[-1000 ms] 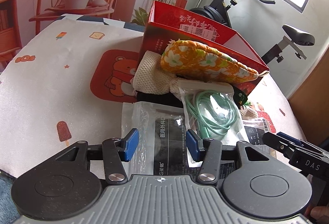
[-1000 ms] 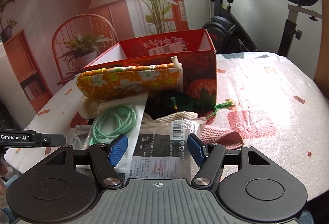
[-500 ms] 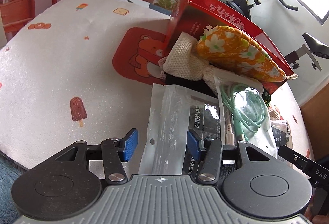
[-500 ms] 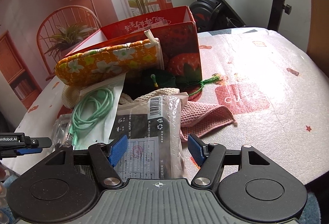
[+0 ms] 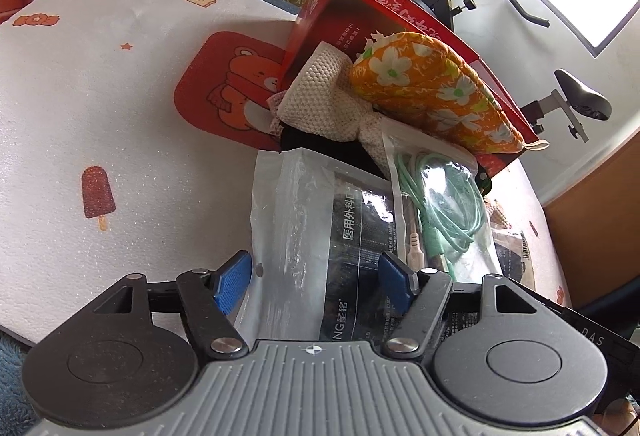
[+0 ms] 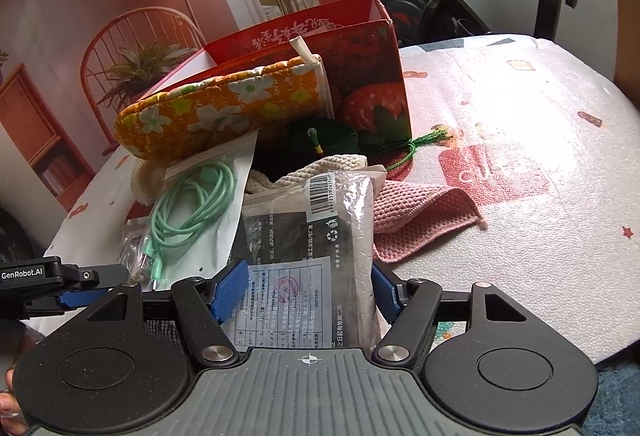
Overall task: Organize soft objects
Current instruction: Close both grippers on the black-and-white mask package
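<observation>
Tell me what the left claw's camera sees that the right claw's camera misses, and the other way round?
Only the left wrist view shows the red bear mat and the ice-lolly print. Only the right wrist view shows the pink cloth, the green tassel and the barcode packet between the open right claw. Both show the red box, the orange flowered pouch and the bagged mint cable.

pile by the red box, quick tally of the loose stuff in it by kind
Plastic packets: 3: left mask packet, barcoded packet, green cable bag
Knit cloths: 2: cream knit, pink cloth
Fabric pouches: 2: orange floral pouch, dark green pouch
Total: 7
</observation>
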The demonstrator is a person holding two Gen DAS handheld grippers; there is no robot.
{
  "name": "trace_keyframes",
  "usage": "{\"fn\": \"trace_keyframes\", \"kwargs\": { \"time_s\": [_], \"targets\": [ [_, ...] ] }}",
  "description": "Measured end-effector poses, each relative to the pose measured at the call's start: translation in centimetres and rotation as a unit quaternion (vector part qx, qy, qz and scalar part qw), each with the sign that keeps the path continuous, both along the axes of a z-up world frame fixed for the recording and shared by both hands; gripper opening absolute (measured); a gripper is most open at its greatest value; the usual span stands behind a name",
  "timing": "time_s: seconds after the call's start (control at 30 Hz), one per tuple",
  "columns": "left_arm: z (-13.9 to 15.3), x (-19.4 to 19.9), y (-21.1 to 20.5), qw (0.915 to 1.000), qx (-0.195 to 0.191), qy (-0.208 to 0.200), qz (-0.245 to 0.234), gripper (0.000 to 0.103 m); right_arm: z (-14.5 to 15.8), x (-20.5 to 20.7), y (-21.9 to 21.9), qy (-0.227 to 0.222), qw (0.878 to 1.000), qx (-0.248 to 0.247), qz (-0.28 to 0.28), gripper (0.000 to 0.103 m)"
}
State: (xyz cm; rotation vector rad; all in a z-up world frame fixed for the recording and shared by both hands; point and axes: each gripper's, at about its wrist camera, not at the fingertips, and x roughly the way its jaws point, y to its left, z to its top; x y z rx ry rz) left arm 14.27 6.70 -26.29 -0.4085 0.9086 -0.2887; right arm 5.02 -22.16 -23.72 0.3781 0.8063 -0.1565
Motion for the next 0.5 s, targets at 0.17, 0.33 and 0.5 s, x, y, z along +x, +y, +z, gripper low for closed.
{"fn": "trace_keyframes", "kwargs": {
  "time_s": [0.17, 0.33, 0.5],
  "targets": [
    [0.4, -0.5, -0.3, 0.9997, -0.006, -0.012, -0.021, 0.056, 0.3, -0.1, 0.1, -0.004, 1.0, 0.003, 0.003, 0.061],
    [1.5, -1.2, -0.3, 0.9989, -0.008, -0.039, -0.023, 0.049, 1.3, -0.6, 0.2, -0.023, 1.0, 0.004, 0.005, 0.055],
    [3.2, -2.1, -0.2, 0.9966, -0.006, -0.079, -0.022, 0.048, 2.8, -1.1, 0.6, -0.054, 0.998, -0.011, 0.013, 0.052]
  ]
}}
